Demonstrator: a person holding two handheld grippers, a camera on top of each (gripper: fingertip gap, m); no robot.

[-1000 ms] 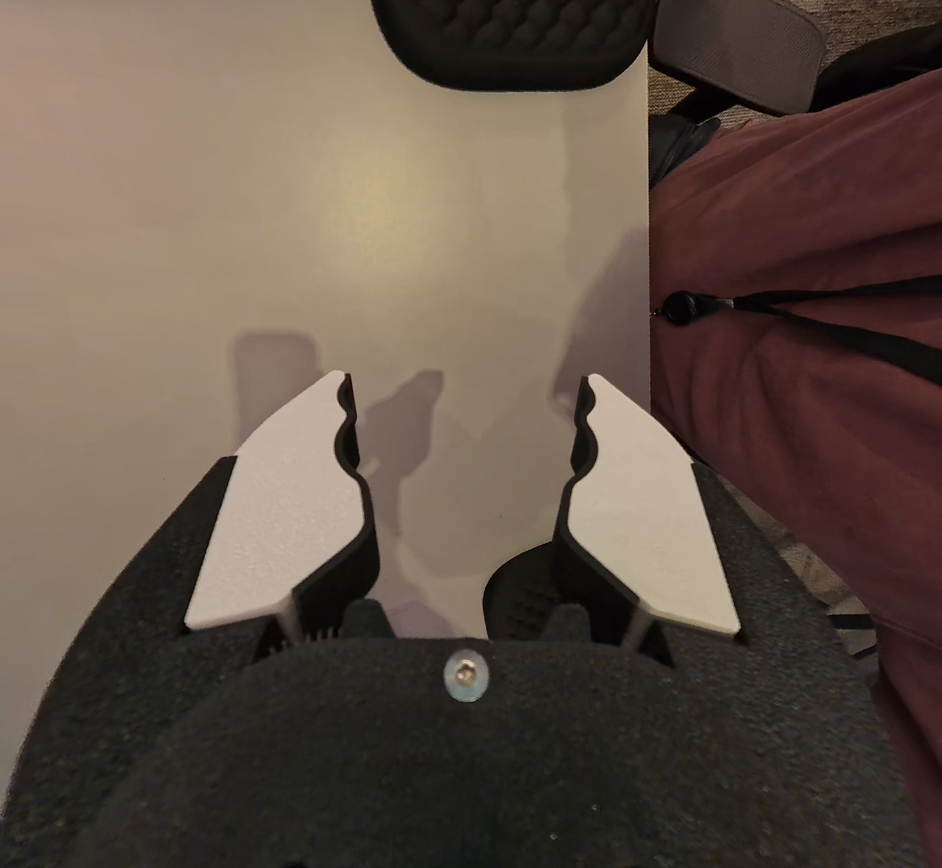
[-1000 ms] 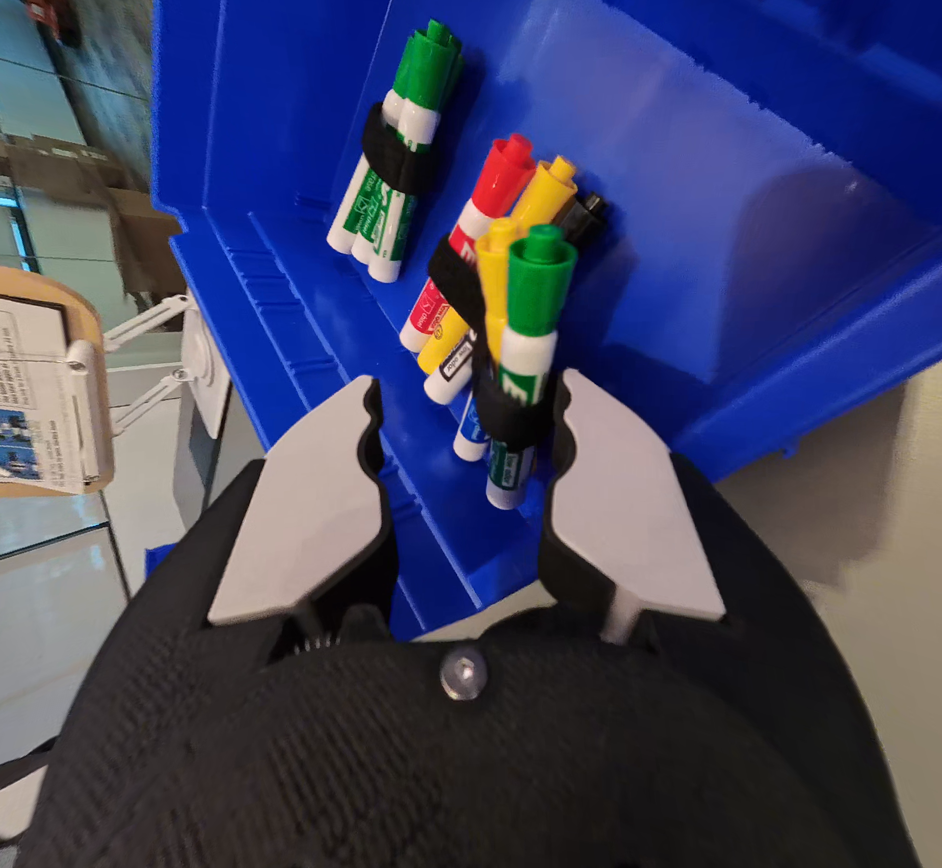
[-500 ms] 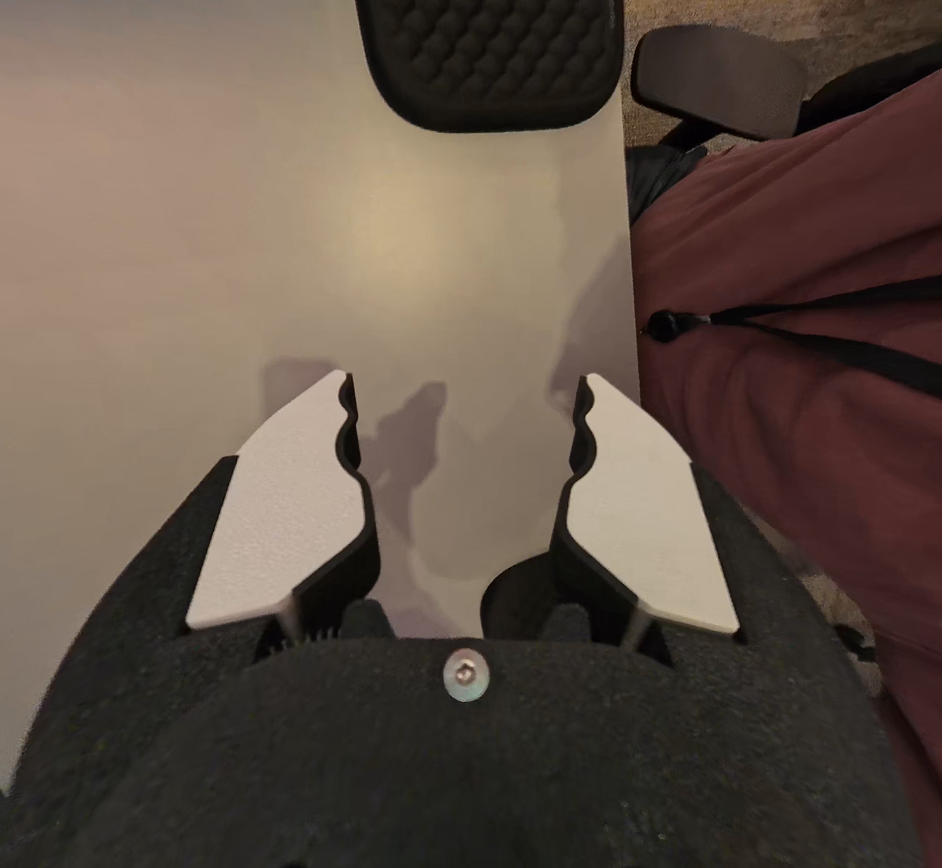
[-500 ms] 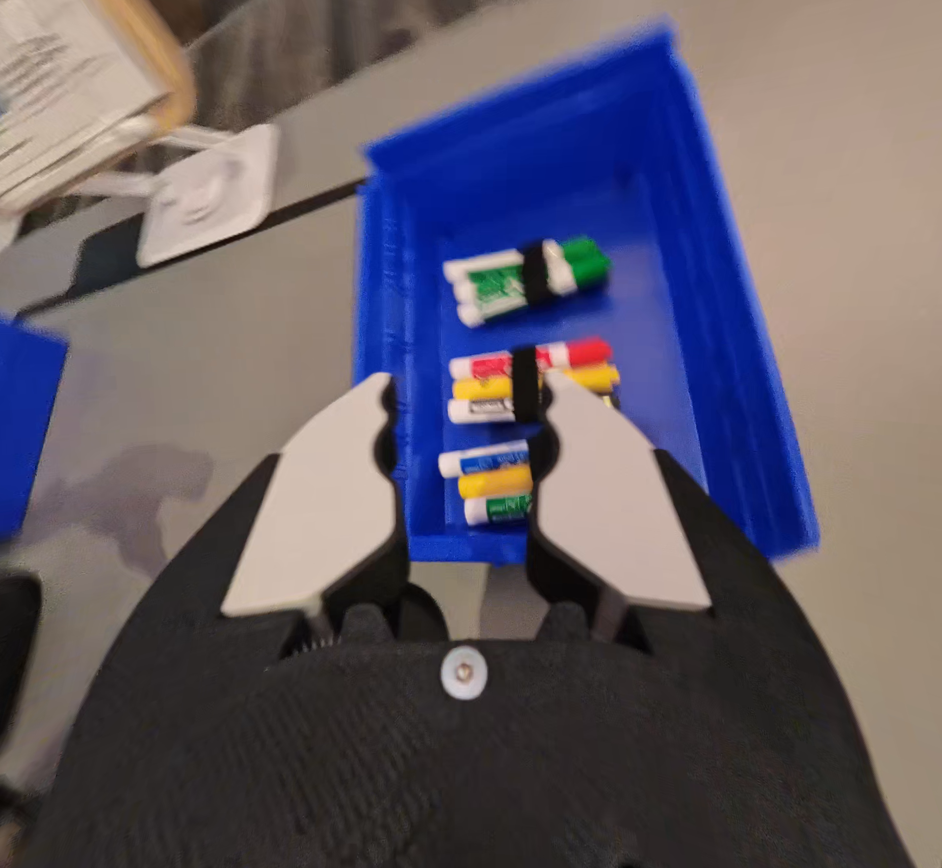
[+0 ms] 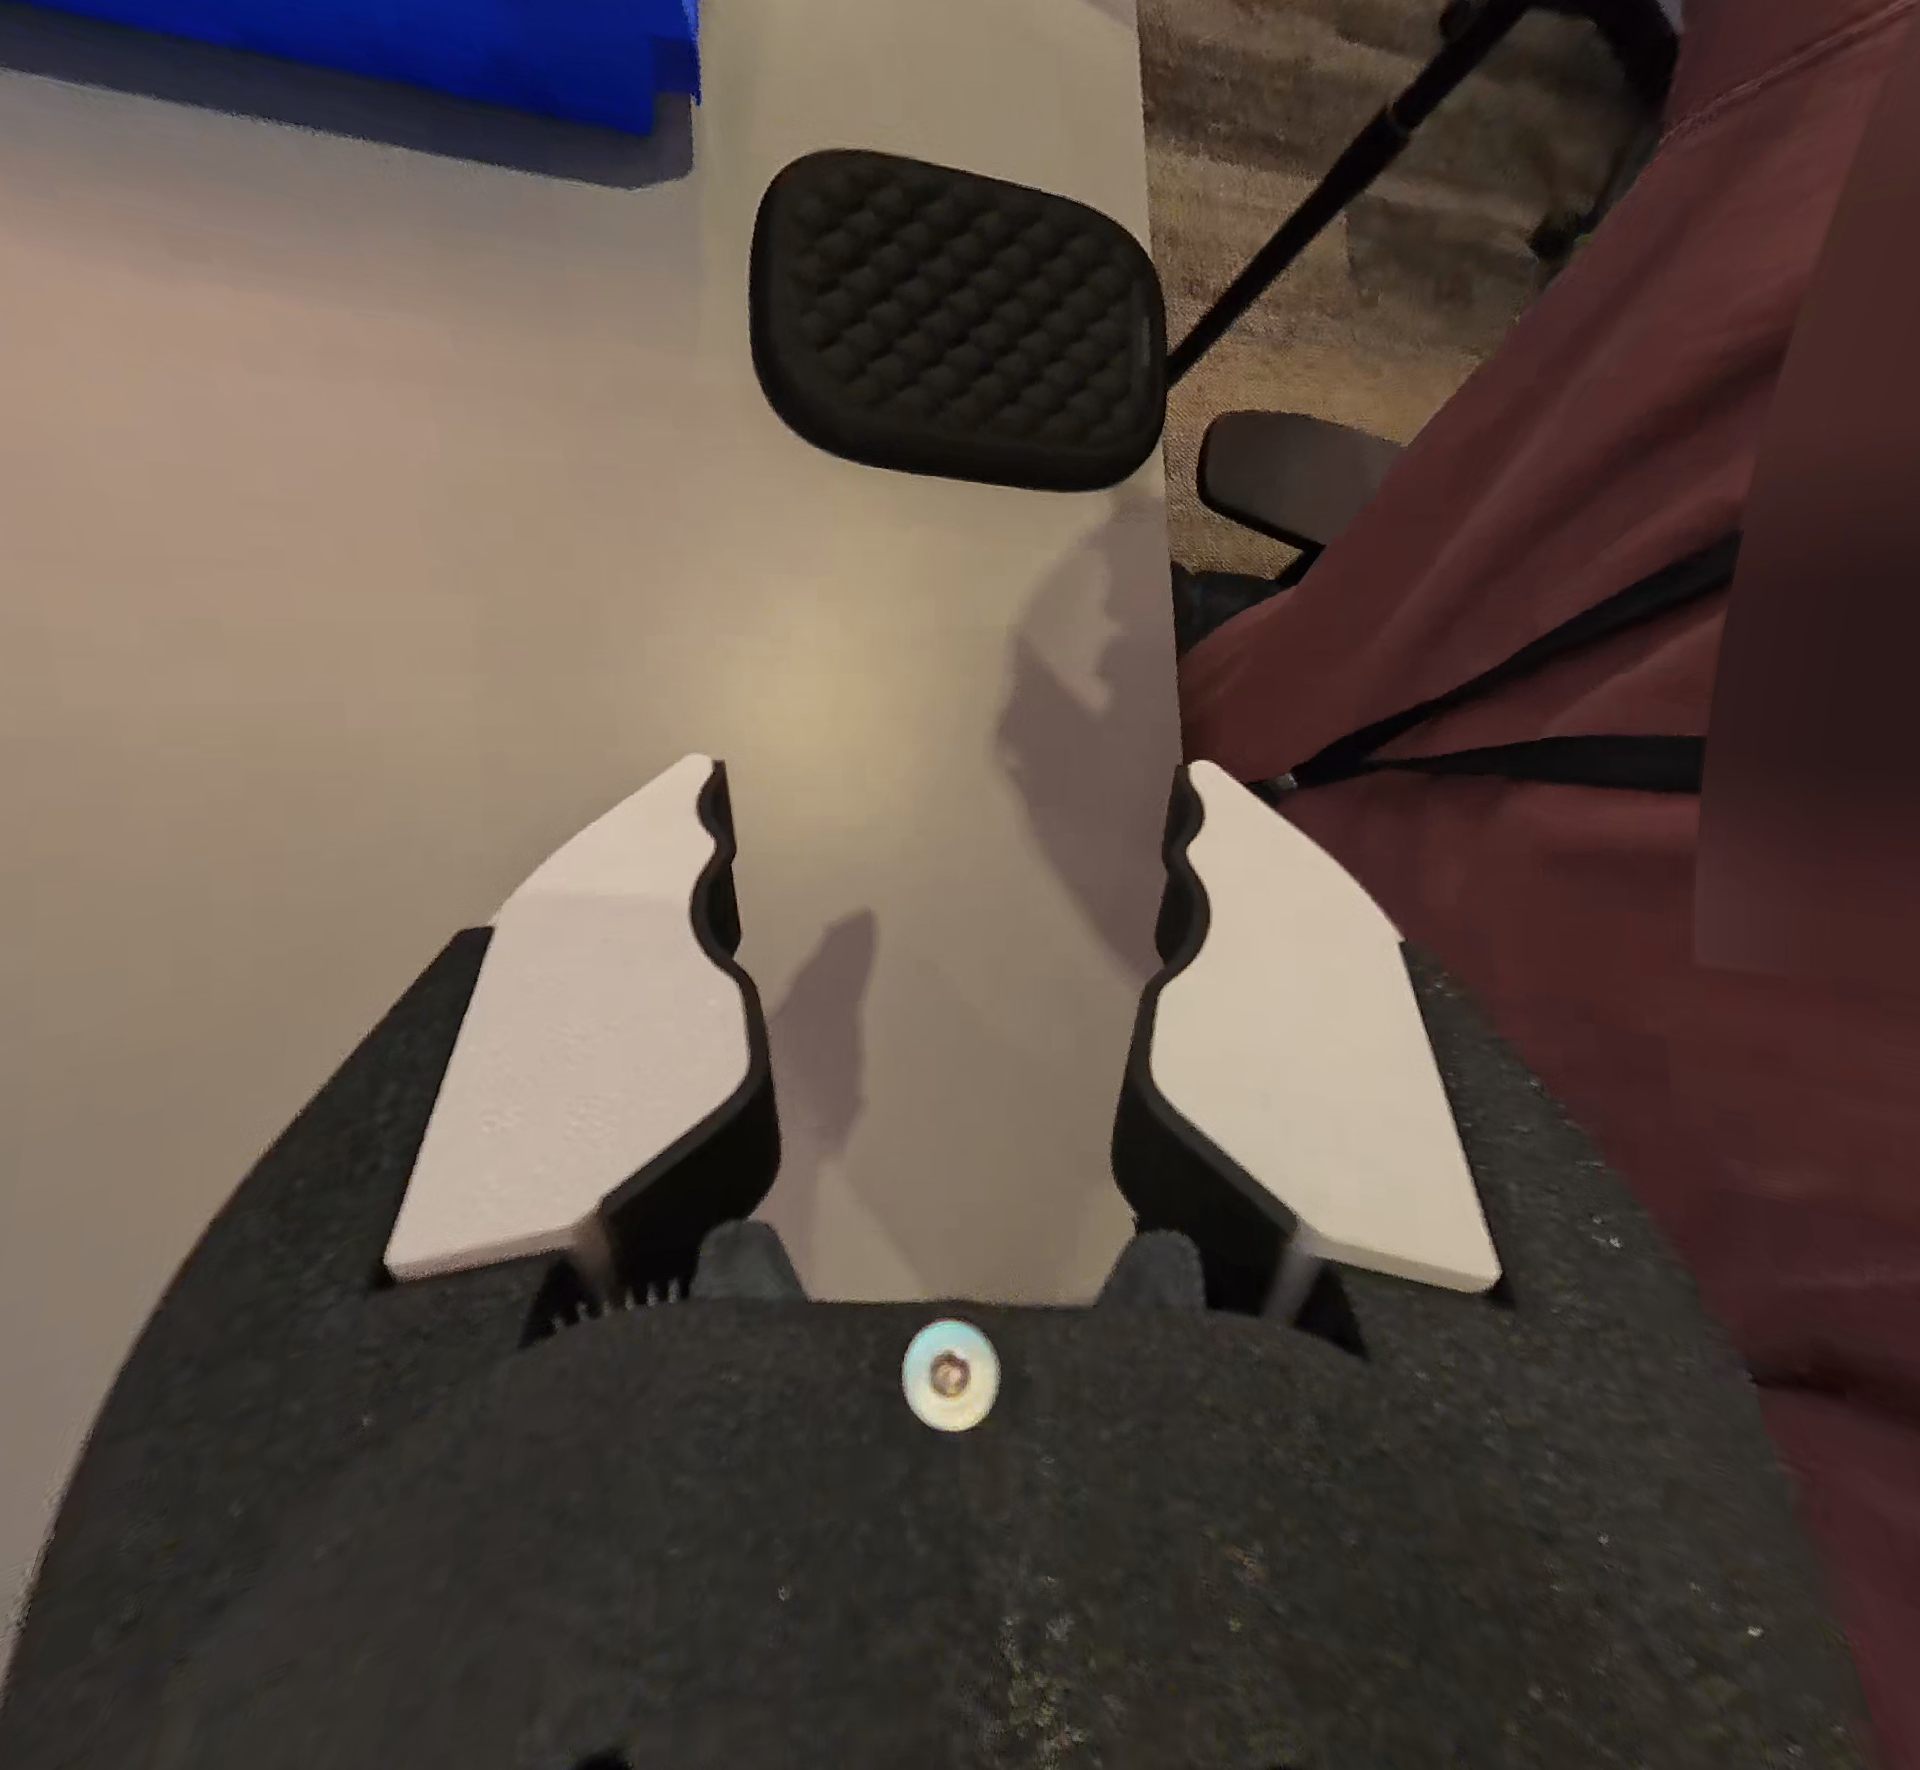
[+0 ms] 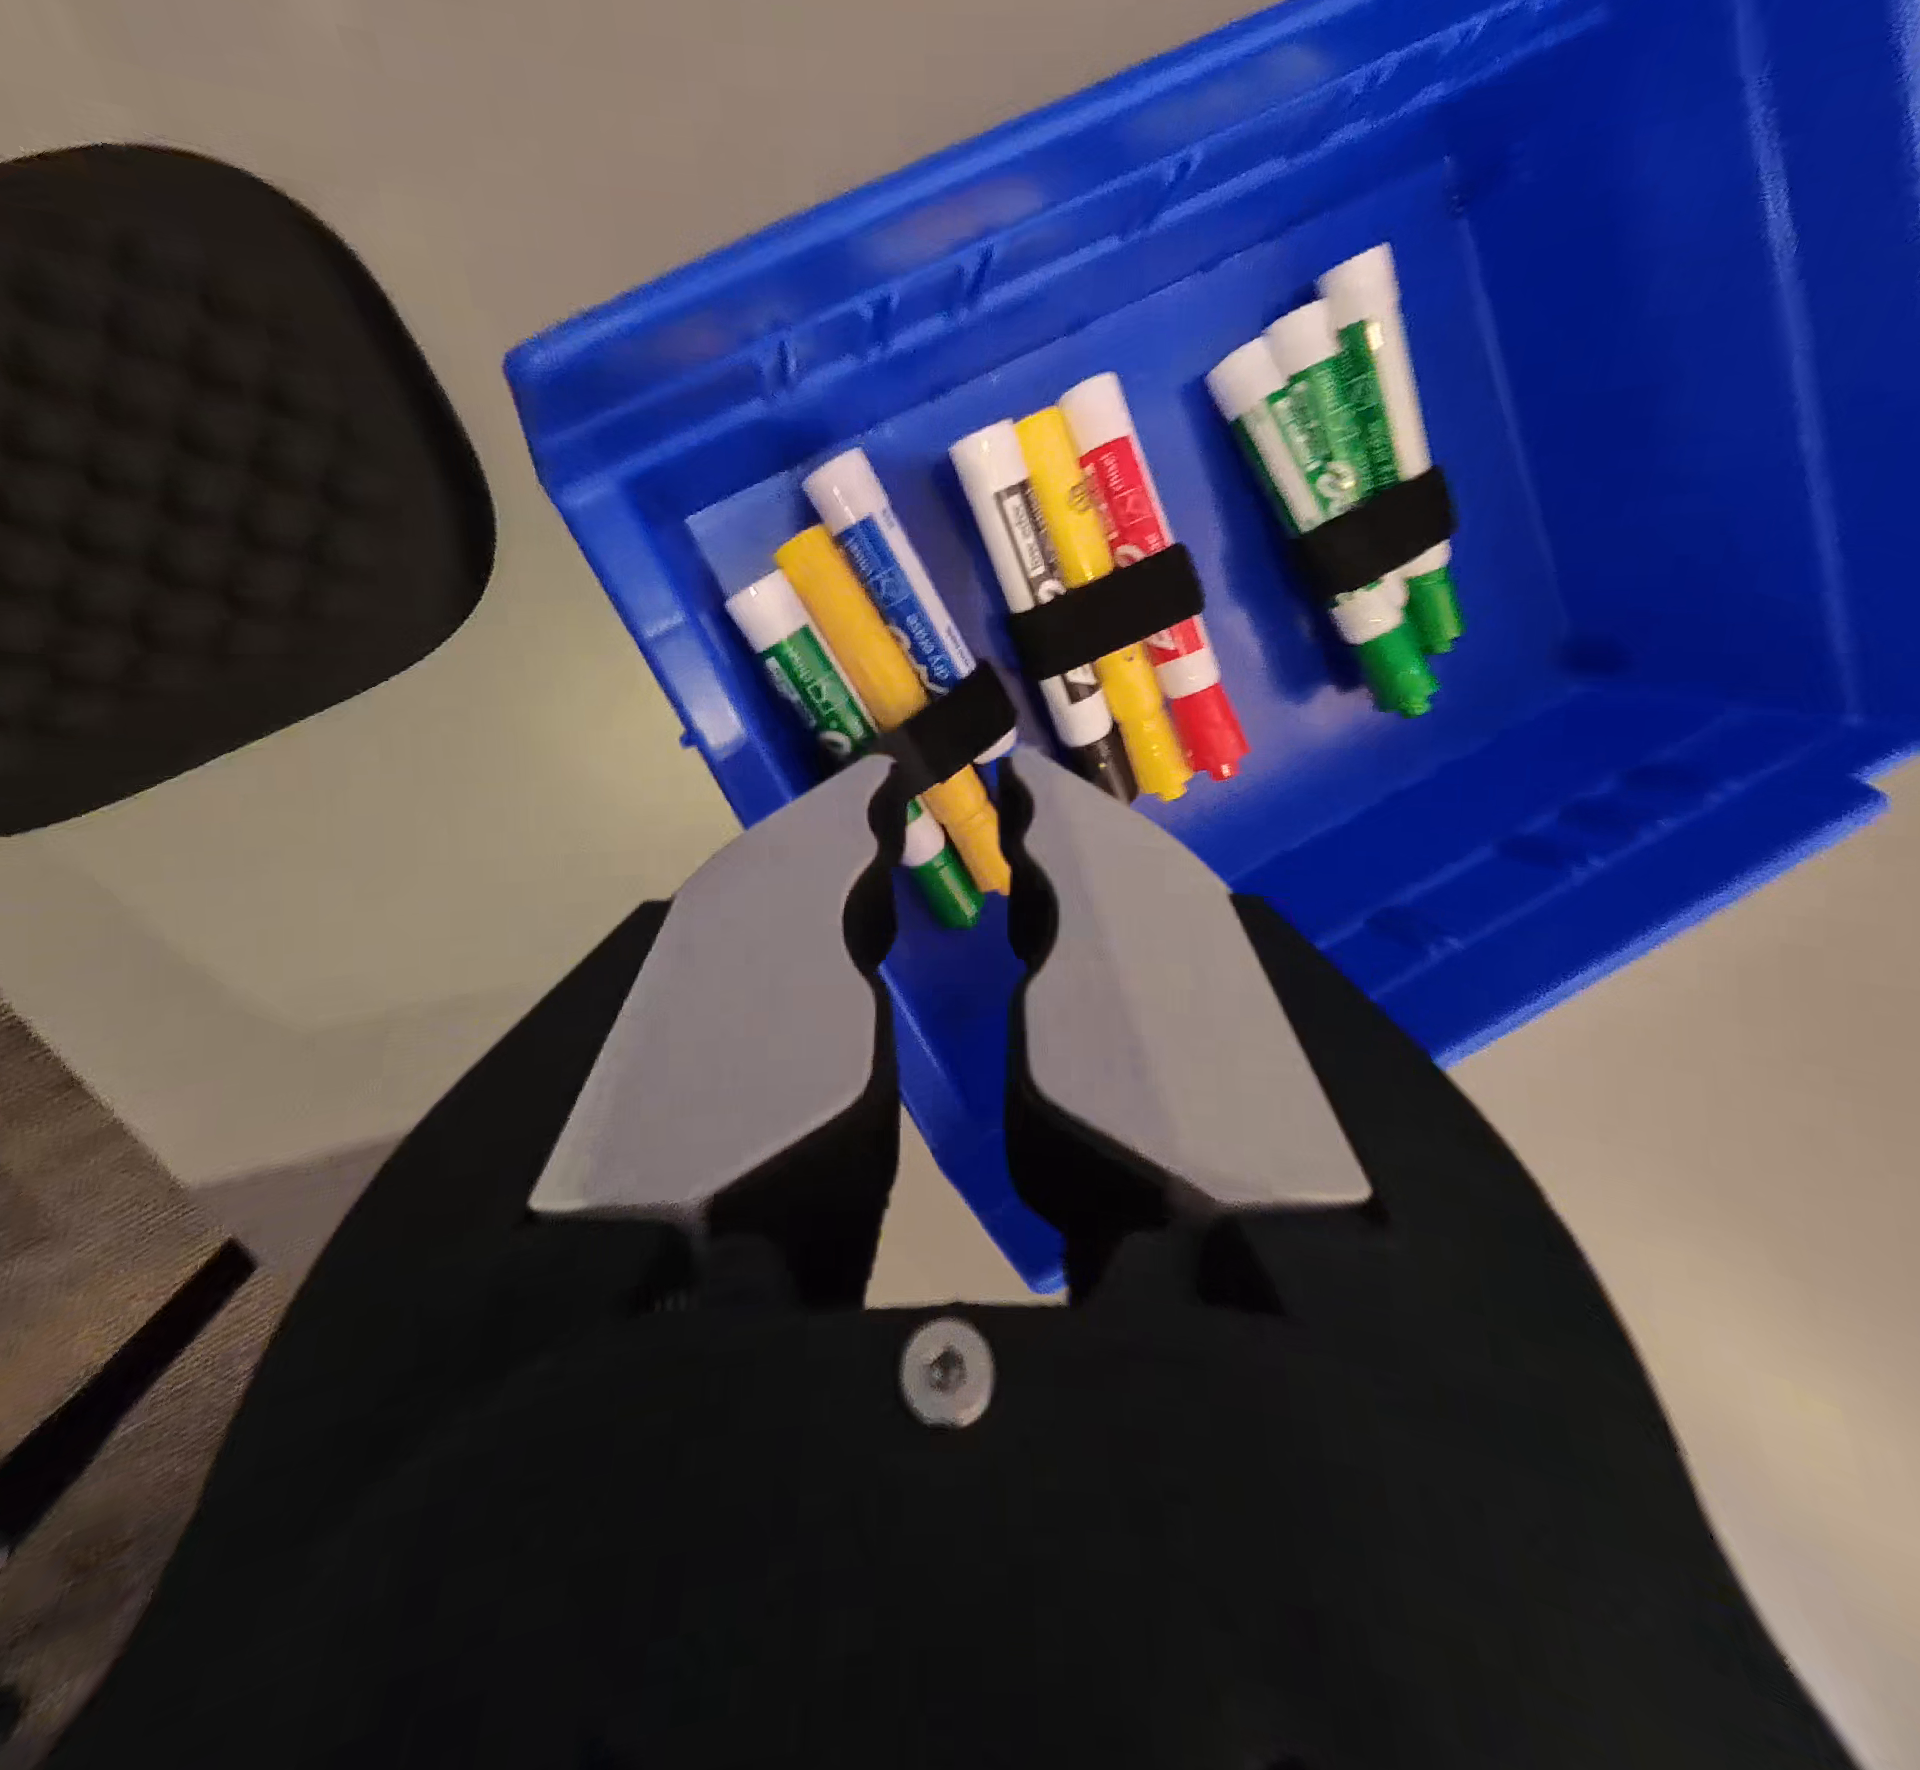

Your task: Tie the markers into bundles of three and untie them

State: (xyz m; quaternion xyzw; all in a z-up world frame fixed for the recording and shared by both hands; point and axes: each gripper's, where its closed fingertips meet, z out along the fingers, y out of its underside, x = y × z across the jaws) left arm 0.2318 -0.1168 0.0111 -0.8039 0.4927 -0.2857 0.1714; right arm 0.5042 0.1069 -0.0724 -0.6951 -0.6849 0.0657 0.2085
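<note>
Closing in to a narrow gap, the right gripper [image 6: 945, 775] straddles the nearest bundle [image 6: 883, 671] at its black strap inside the blue bin [image 6: 1662, 785], markers running lengthwise away from it, while the left gripper [image 5: 951, 785] gapes empty over bare table [image 5: 312, 577].

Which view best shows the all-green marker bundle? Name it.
The right wrist view: the black-banded bundle of three green markers lies unobstructed in the blue plastic bin. The left wrist view shows only the bin's outer corner, no markers.
</note>
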